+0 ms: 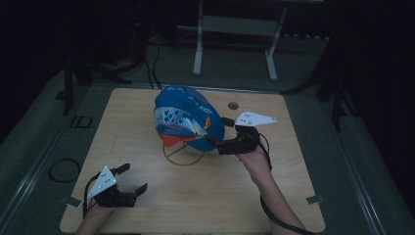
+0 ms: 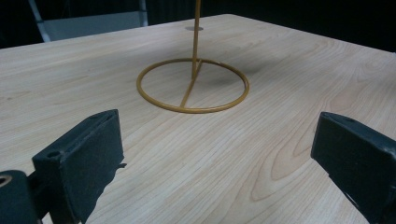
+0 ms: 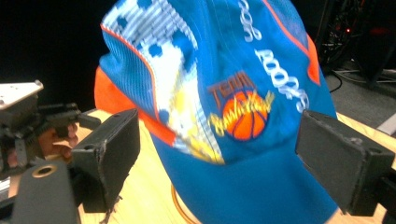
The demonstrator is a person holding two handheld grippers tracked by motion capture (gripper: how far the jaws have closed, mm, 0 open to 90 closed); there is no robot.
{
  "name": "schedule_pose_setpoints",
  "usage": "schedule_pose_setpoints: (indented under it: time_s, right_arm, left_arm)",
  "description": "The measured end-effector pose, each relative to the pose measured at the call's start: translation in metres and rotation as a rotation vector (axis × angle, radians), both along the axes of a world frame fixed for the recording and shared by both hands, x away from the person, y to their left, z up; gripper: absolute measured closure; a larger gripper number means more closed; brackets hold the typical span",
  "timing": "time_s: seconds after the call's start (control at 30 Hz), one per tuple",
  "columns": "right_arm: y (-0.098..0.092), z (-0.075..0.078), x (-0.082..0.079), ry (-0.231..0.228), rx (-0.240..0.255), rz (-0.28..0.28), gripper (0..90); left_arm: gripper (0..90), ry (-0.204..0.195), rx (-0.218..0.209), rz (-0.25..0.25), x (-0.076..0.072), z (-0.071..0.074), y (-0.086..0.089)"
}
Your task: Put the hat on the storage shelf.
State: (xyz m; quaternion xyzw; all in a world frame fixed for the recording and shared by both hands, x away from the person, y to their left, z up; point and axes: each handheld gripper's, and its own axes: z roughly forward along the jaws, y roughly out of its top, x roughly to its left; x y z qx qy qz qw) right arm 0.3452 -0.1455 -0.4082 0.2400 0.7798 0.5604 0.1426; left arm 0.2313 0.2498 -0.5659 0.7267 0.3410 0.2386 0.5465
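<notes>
Dim room, dark floor w/ a white frame stand at the top centre of the high view; a light wooden table point(image 1: 147, 205) takes the middle. Lower left of that view: left gripper point(image 1: 131, 178) rests low near the table's near edge, jaws apart w/ nothing between them; in the left gripper view the bare wood lies between its jaws and the yellow wire stand point(image 2: 192, 85) sits upper centre, ring base flat on the wood, thin post going up out of frame. Centre of the high view: blue cap point(image 1: 188, 122) w/ orange trim hangs on that stand, tilted, ring base just showing under it. Right of centre: right gripper point(image 1: 218, 131) sits close beside the cap's right side, jaws spread wide; in the right gripper view the cap point(image 3: 243, 107) spans the middle w/ its basketball logo, jaws standing either side of it, pads not pressing on the fabric as far as can be seen. Judgement: step in hand looks like either just letting go of the cap on the stand or lining up for a grab; can't tell which. If a grab, next move calls for easing fwd so fabric or brim sits between the pads, then closing w/o tipping the light stand.
</notes>
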Motion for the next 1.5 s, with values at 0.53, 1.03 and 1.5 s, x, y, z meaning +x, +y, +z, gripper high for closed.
schedule_pose_setpoints:
  time_s: [0.53,1.03,1.5]
  right_arm:
    - [-0.029,-0.051,-0.005,0.044,-0.066,-0.008,14.2]
    - [-0.061,-0.103,-0.012,0.072,-0.094,-0.022,14.2]
    - [-0.085,-0.145,-0.014,0.104,-0.194,-0.008,14.3]
  left_arm:
    - [2.7,0.000,0.001,-0.001,0.000,0.000,0.001]
    - [2.7,0.001,0.009,-0.005,0.000,-0.001,0.000]
    - [2.7,0.007,0.020,-0.011,0.001,-0.002,-0.001]
